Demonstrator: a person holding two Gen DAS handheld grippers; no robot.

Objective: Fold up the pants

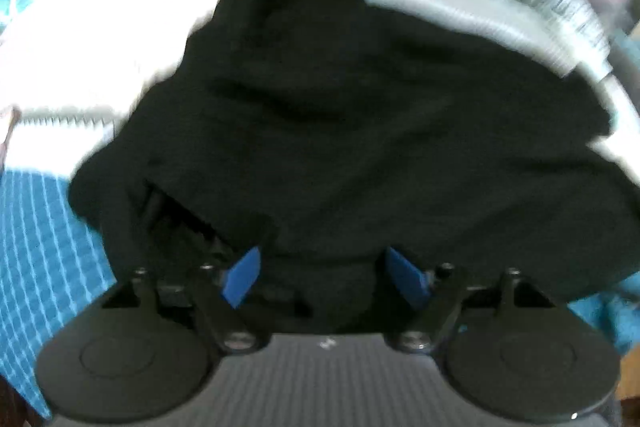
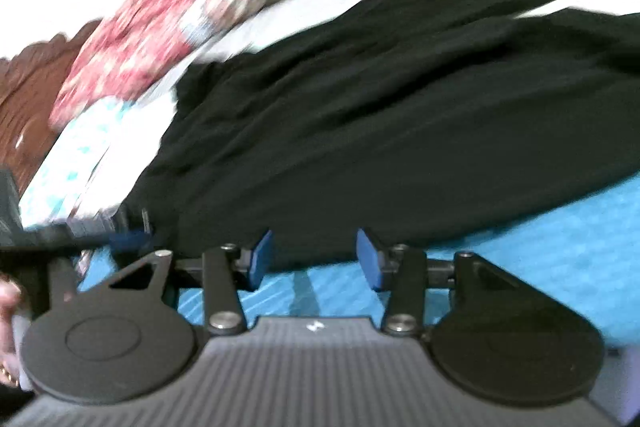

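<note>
Pants point(image 1: 360, 131): one, black | left gripper point(image 1: 320, 275) jaws apart | right gripper point(image 2: 316, 259) jaws apart

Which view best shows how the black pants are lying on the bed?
The right wrist view: the black pants stretch across the bed, near edge and far end visible, though blurred. In the left wrist view the pants fill the frame as a bunched mass, overlapping the open left gripper.
</note>
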